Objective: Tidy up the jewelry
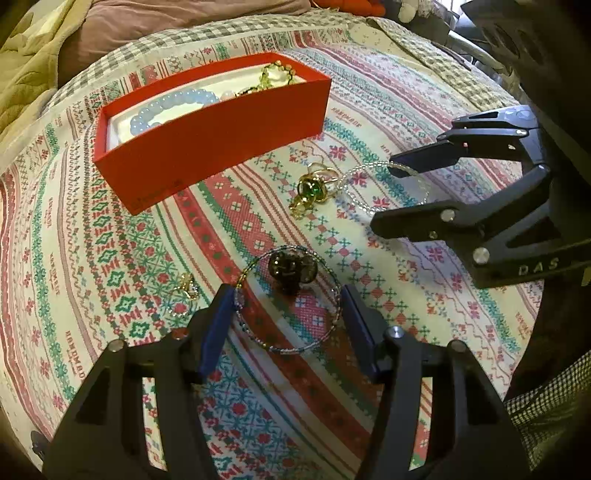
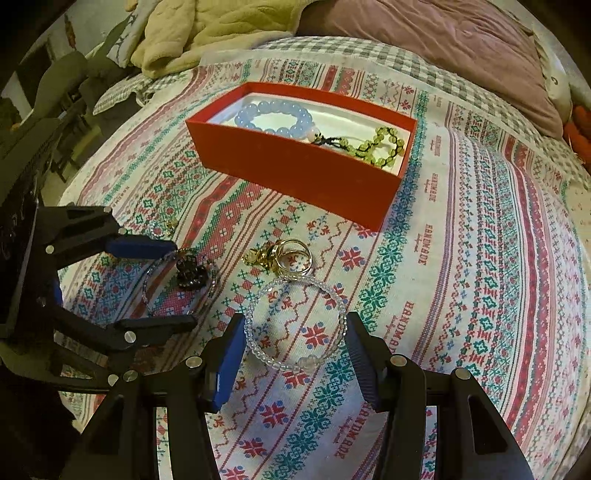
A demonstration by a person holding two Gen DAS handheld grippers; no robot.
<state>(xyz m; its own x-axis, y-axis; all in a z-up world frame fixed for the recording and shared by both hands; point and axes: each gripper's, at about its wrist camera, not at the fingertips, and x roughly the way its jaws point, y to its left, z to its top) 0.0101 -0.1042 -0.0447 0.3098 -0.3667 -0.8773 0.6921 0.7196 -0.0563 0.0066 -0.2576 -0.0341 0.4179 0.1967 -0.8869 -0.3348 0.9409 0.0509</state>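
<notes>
A red box (image 1: 207,147) (image 2: 306,173) on the patterned cloth holds a blue bead bracelet (image 2: 273,114) and a green bead bracelet (image 2: 384,146). My left gripper (image 1: 288,306) is open, its fingers on either side of a thin beaded bracelet (image 1: 295,347) with a dark charm (image 1: 290,269); this gripper also shows in the right wrist view (image 2: 173,284). My right gripper (image 2: 295,332) is open around a clear bead bracelet (image 2: 291,363), seen in the left wrist view too (image 1: 391,195). Gold rings with a green stone (image 1: 312,188) (image 2: 284,254) lie between.
A small gold piece (image 1: 186,286) lies left of my left gripper. A mauve pillow (image 2: 443,48) and a beige blanket (image 2: 207,29) lie beyond the cloth. The cloth (image 2: 480,258) stretches open to the right of the box.
</notes>
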